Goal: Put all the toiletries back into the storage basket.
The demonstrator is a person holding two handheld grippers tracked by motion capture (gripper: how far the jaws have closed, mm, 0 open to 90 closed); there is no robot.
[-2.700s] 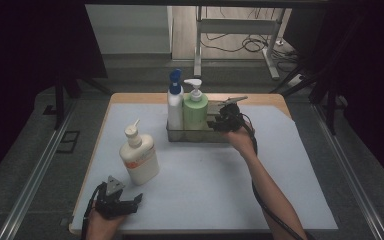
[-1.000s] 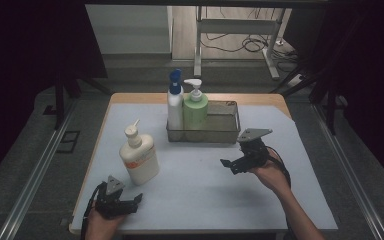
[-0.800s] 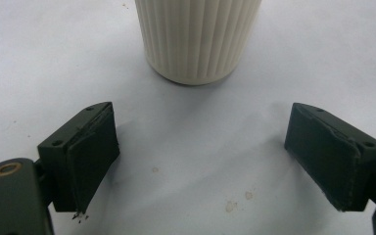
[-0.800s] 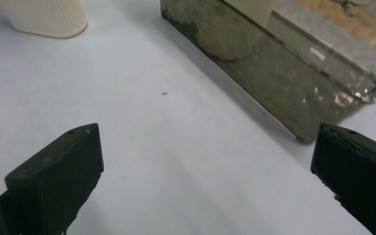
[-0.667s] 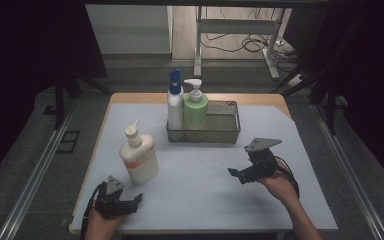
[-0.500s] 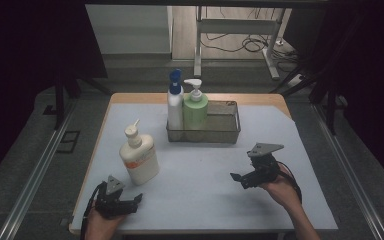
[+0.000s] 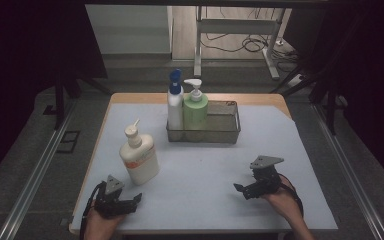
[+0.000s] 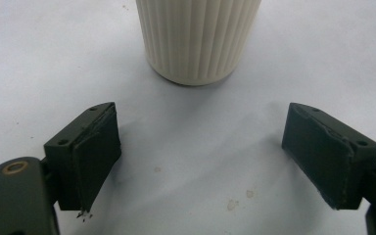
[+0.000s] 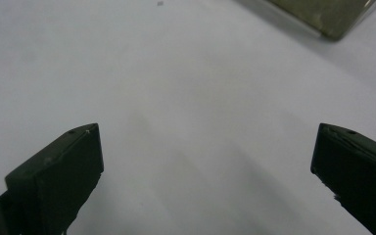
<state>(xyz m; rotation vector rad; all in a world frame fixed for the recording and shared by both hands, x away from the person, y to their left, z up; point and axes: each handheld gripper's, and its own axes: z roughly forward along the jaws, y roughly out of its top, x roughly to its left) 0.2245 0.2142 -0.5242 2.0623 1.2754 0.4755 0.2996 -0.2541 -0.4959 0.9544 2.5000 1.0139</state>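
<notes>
A cream pump bottle [image 7: 139,156] stands on the white mat at the left. My left gripper [image 7: 130,201] rests just in front of it near the table's front edge, open and empty; the bottle's ribbed base [image 8: 198,39] rises ahead of its jaws. A wire basket [image 7: 204,122] at the back middle holds a white bottle with a blue cap [image 7: 175,100] and a green pump bottle [image 7: 195,106]. My right gripper [image 7: 242,189] lies at the front right, open with nothing between its fingers. A corner of the basket [image 9: 333,17] appears at the top right of the right gripper view.
The white mat [image 7: 200,180] covers most of the wooden table. Metal rails run along both sides of the table. A desk frame and cables lie on the floor beyond the far edge.
My right gripper has drawn back from the basket to the front right of the mat and come down low. The left gripper and the bottles have not moved.
</notes>
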